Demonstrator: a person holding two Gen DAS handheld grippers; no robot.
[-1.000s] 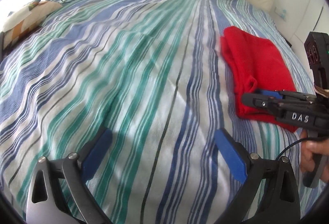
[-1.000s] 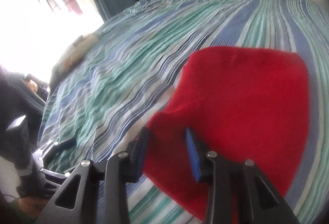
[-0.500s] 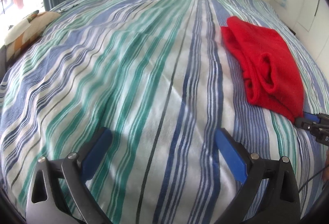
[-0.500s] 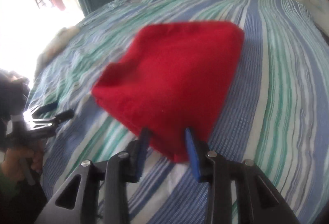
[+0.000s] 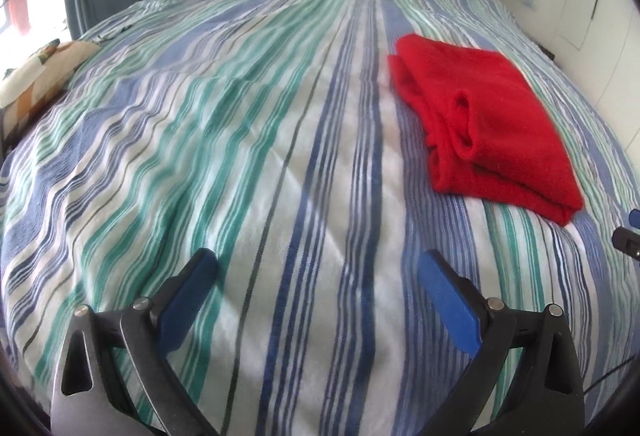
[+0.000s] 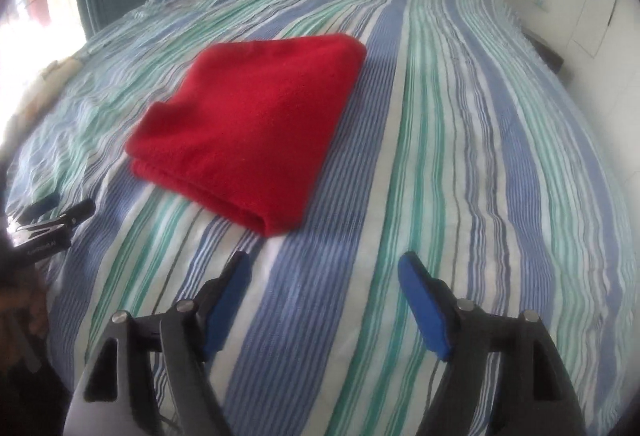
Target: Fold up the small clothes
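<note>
On striped woven bedspread (image 6: pixel 460 123), fuzzy red folded garment (image 6: pixel 256 123), both hand-held grippers released, right just opened

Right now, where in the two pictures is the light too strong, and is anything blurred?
Left wrist view: the window at the left edge is washed out; the red garment is sharp. Right wrist view: glare at the left edge, whole picture slightly smeared, the striped bedspread softest.

Both the left gripper (image 5: pixel 318 276) and the right gripper (image 6: pixel 322 278) have black angular plastic arms with triangular cut-outs, round silver screws at the pivots, and flat blue pads (image 5: pixel 450 310) on the fingers.
</note>
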